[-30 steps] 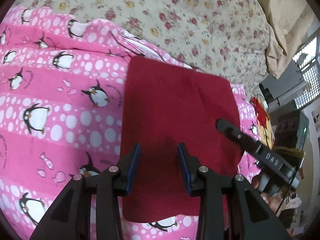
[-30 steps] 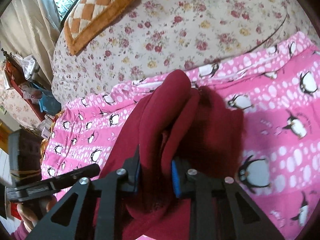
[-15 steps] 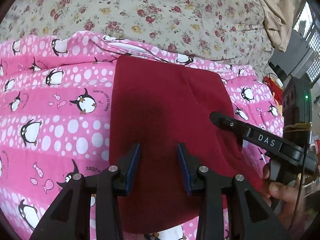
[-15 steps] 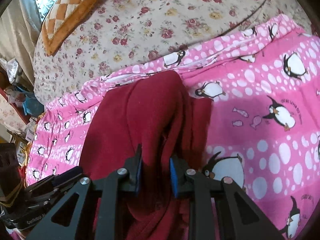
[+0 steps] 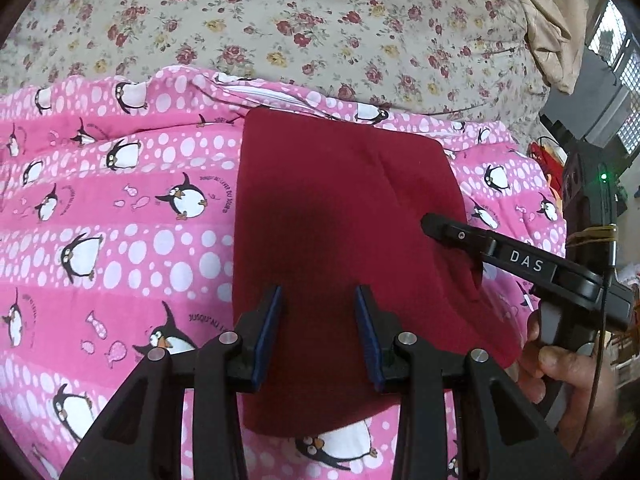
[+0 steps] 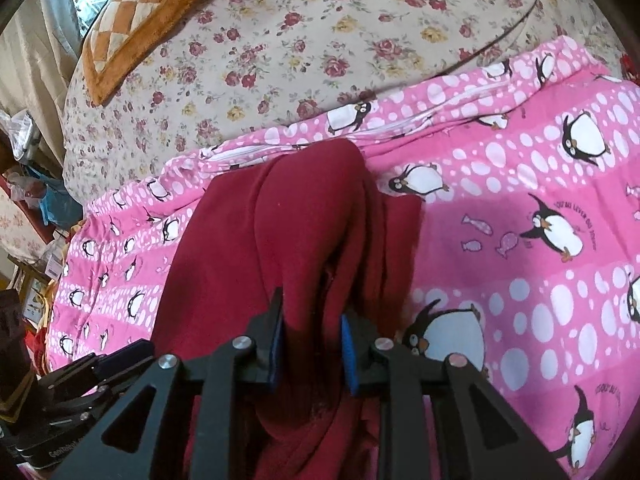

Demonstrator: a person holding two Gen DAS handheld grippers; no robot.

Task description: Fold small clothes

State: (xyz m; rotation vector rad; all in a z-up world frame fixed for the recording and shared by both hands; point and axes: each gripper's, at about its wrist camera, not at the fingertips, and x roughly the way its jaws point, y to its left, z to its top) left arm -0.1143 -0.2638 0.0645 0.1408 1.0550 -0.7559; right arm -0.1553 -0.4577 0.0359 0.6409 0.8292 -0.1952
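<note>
A dark red garment lies mostly flat on a pink penguin-print blanket. My left gripper is open and empty just above the garment's near part. My right gripper is shut on a bunched fold of the red garment, which drapes up between its blue pads. In the left wrist view the right gripper reaches in from the right over the garment's right side, held by a hand. The left gripper shows at the lower left of the right wrist view.
A floral bedspread lies beyond the blanket. An orange checked cushion sits at the far left of the bed. Shelves with clutter stand left of the bed, and grey boxes stand at the right.
The right gripper has carried its fold of red cloth lower and closer to the blanket. The garment now lies flatter. The left gripper has stayed open above it.
</note>
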